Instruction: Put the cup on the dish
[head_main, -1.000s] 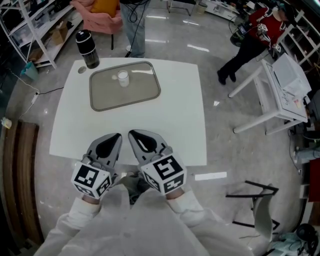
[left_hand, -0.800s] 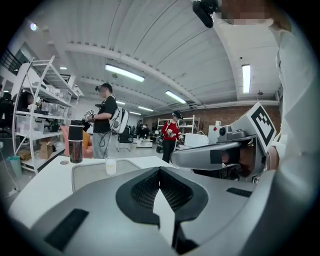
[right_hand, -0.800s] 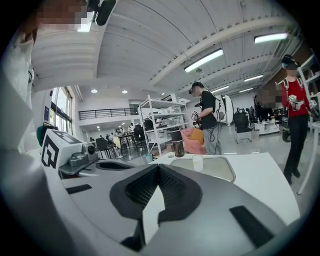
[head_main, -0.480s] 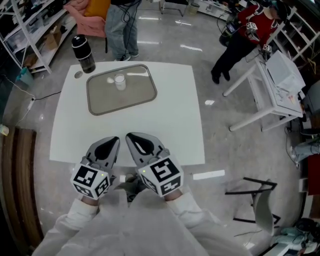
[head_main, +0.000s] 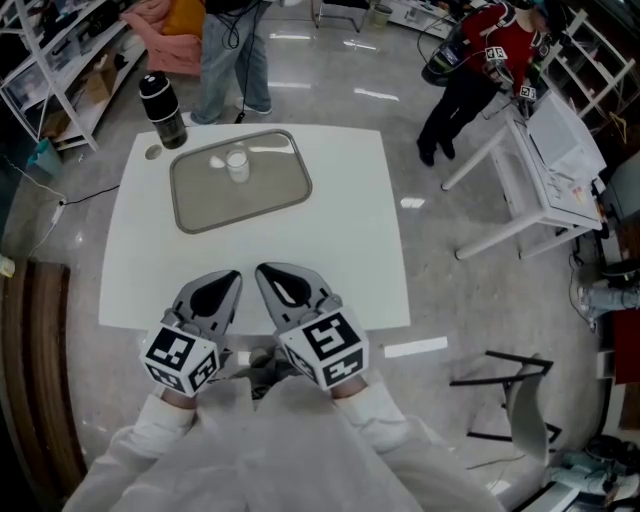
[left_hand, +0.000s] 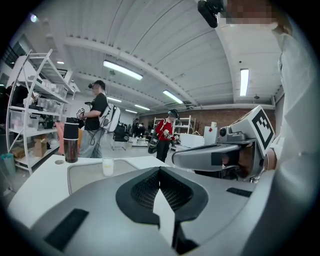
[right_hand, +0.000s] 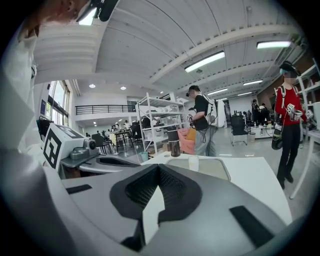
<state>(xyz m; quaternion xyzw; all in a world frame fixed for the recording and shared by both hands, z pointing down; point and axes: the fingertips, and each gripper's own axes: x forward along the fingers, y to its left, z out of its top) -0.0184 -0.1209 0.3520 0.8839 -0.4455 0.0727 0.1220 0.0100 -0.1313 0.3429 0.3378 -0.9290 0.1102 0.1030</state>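
Holding both grippers side by side over the near edge of the table (head_main: 345, 250). Our left gripper (head_main: 224, 283) has its jaws pressed together on nothing, and so does our right gripper (head_main: 276, 280). Bare white top runs from the tips out to the dish (head_main: 205, 208), which sits toward the far-left corner. The cup (head_main: 237, 165) is standing on the dish's far part, and a dark bottle (head_main: 162, 108) stands just past that corner. Only the head view shows all four table edges and the floor on the right. Only the gripper views show the cup's upright side and the shelves (left_hand: 35, 100) behind.
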